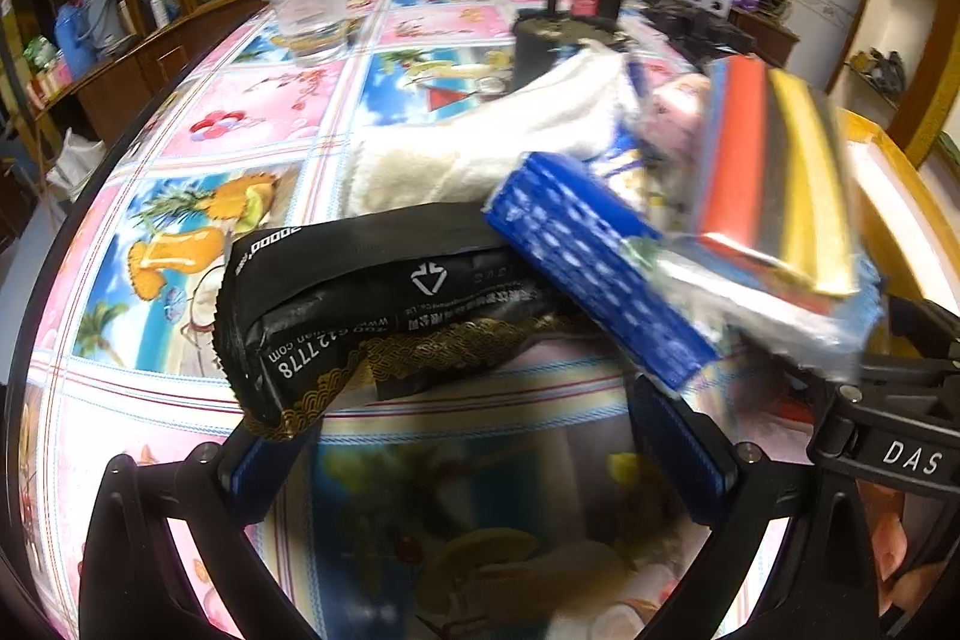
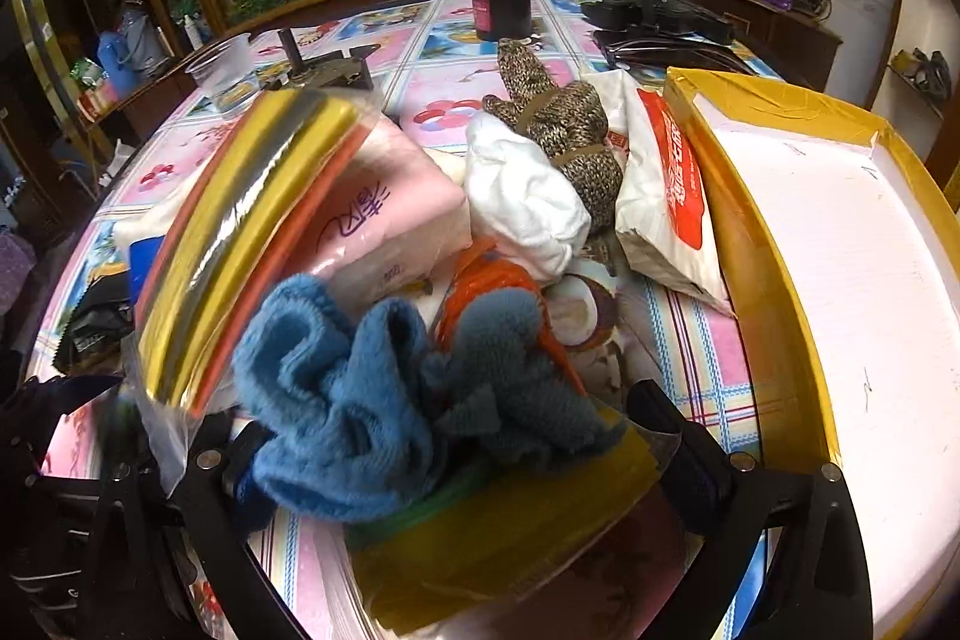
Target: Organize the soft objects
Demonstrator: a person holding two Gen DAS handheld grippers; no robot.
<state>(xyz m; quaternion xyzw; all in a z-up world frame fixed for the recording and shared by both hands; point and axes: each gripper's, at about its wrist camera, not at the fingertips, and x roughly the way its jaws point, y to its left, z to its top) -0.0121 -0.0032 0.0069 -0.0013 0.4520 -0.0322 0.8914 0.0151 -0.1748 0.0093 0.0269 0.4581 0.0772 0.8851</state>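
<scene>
In the left wrist view my left gripper [image 1: 480, 436] is open over the patterned tablecloth, just short of a black snack packet [image 1: 372, 304]. A white towel [image 1: 480, 142] and a blurred bag of coloured sponges [image 1: 774, 178] lie beyond; a blue ribbed finger [image 1: 594, 262] crosses in front of the bag. In the right wrist view my right gripper [image 2: 468, 454] is open around a blue fleece cloth [image 2: 384, 400] lying on a yellow plastic bag [image 2: 510, 538]. The sponge bag [image 2: 240, 232], a pink tissue pack [image 2: 390, 208], a white cloth [image 2: 522, 196], a knitted glove [image 2: 564, 124] and a wipes pack [image 2: 666, 196] lie beyond.
A yellow-rimmed white box [image 2: 774, 292] stands open at the right. A clear plastic cup [image 1: 312, 16], a dark jar [image 2: 501, 7] and black gear [image 2: 654, 16] stand at the table's far side. Shelves and a painted wall lie behind.
</scene>
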